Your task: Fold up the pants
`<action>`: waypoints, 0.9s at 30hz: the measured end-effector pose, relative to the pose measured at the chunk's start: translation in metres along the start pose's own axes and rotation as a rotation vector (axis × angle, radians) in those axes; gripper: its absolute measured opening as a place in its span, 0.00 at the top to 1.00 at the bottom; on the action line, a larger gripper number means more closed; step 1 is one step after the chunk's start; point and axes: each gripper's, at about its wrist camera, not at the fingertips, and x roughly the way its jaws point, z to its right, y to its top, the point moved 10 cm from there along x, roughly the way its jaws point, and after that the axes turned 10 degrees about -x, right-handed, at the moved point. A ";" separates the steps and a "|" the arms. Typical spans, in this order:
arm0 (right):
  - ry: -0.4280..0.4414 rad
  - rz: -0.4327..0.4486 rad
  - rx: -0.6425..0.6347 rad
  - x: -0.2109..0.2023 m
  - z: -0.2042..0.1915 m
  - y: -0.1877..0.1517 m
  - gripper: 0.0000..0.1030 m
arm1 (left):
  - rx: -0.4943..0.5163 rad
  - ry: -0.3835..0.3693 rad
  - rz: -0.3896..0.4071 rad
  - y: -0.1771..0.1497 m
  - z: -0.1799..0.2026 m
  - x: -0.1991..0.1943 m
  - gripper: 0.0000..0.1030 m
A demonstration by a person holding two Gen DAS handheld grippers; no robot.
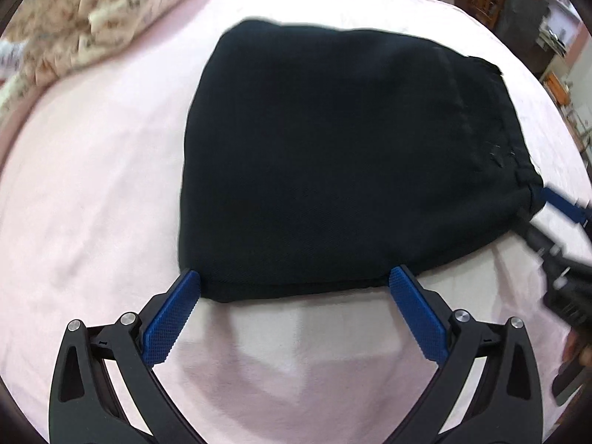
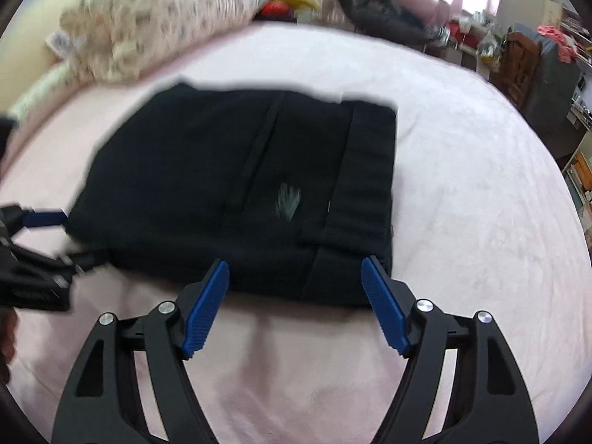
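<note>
Pants (image 1: 333,155) lie folded compact on the bed (image 1: 92,203); my left claw (image 1: 294,283) and right claw (image 2: 295,272) gape empty at the near edge, so I judge only a last fold or tidy remains.

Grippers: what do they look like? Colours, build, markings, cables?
Both the left gripper and the right gripper look alike: matte black skeletal linkage arms with cut-out slots, round silver pivot pins, and flat blue pads with fine knurled texture, sawtooth-edged on the right unit's pads. No cables or sleeves visible; tiny marks on the black links are unreadable.
</note>
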 end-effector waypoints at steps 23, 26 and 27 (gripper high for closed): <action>-0.039 0.085 0.085 -0.066 -0.006 0.003 0.12 | 0.032 0.157 0.098 -0.010 0.004 -0.064 0.01; -0.046 0.090 0.102 -0.076 -0.007 0.000 0.12 | 0.029 0.158 0.110 -0.002 -0.021 -0.060 0.01; -0.047 0.089 0.106 -0.079 -0.007 -0.001 0.12 | 0.029 0.160 0.117 -0.002 -0.024 -0.064 0.01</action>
